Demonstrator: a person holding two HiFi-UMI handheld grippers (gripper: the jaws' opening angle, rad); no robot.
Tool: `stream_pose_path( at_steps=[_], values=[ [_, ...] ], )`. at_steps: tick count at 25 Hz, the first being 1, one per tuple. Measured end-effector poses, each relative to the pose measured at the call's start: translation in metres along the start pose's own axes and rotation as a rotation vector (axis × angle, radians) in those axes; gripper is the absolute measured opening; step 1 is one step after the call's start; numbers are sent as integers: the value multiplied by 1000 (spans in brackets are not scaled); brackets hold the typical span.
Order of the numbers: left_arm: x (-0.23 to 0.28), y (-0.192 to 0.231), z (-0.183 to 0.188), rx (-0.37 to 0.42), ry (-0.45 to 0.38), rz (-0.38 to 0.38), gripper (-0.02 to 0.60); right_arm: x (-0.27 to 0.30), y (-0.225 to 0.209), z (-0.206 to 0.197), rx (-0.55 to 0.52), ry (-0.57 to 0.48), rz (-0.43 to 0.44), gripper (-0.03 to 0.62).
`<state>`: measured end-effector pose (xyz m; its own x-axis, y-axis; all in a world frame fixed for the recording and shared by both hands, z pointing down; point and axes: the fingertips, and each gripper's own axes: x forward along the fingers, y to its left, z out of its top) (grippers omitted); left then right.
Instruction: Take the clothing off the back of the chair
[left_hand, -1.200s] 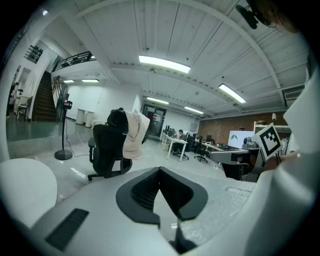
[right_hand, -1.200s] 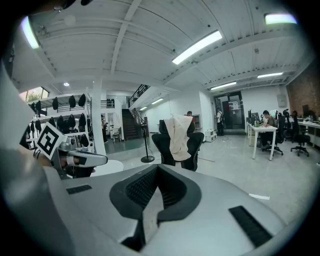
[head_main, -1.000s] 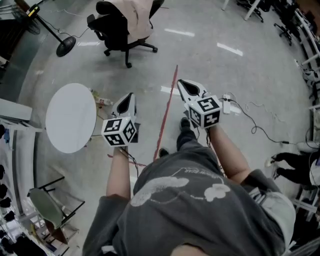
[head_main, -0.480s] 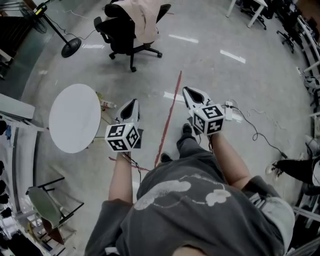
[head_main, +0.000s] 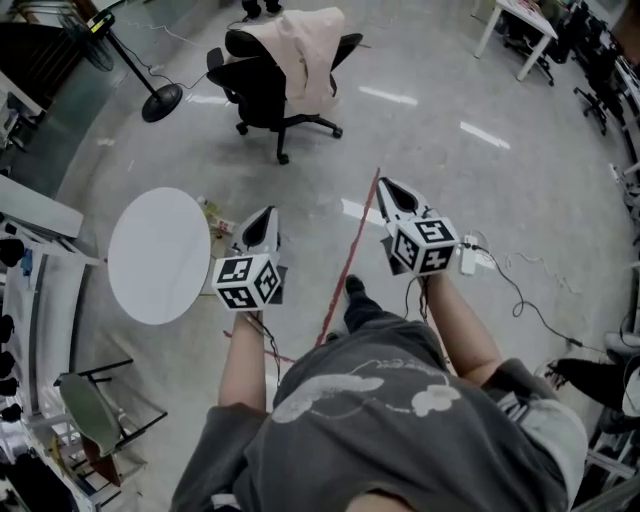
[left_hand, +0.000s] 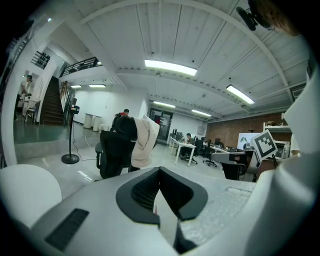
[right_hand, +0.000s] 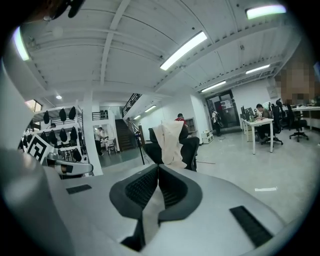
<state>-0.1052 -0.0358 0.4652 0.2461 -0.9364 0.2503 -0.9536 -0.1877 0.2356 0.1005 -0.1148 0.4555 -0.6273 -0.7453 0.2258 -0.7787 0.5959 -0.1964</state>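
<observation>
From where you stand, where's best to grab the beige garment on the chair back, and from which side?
Probably the top fold of the beige garment, bunched over the backrest of the chair. Come from this near side, where the cloth hangs facing us: that fold stands raised, and lifting upward should free it.

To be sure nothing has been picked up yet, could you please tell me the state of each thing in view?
left gripper: shut, empty.
right gripper: shut, empty.
chair: upright, well ahead of both grippers.
clothing: draped over the chair's back, untouched.
fan: standing upright; running or not, cannot tell.
</observation>
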Motion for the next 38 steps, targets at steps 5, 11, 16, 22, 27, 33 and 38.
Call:
stream_pose_path(
  at_steps=[5,11,16,22,27,33,38],
  values=[
    [44,20,29,28,-13,50,0,63,-26,27,21,-10,70,69],
    [92,45,51,28,-26,138,0,129,-47,51,-5,9,148,132],
    [118,58,69,30,-44,194,-1,173,-66,67,10,-4,169,329],
    [130,72,70,24,-37,238,-1,214,-73,69,14,0,162,405],
    [141,98,68,56,-24,266,0,245,-69,60,-1,31,151,419],
    [168,130,84,48,-42,220,0,281,-67,65,-55,68,101,426],
    [193,168,108,40,-54,165,-1,312,-54,78,-38,69,71,434]
  ],
)
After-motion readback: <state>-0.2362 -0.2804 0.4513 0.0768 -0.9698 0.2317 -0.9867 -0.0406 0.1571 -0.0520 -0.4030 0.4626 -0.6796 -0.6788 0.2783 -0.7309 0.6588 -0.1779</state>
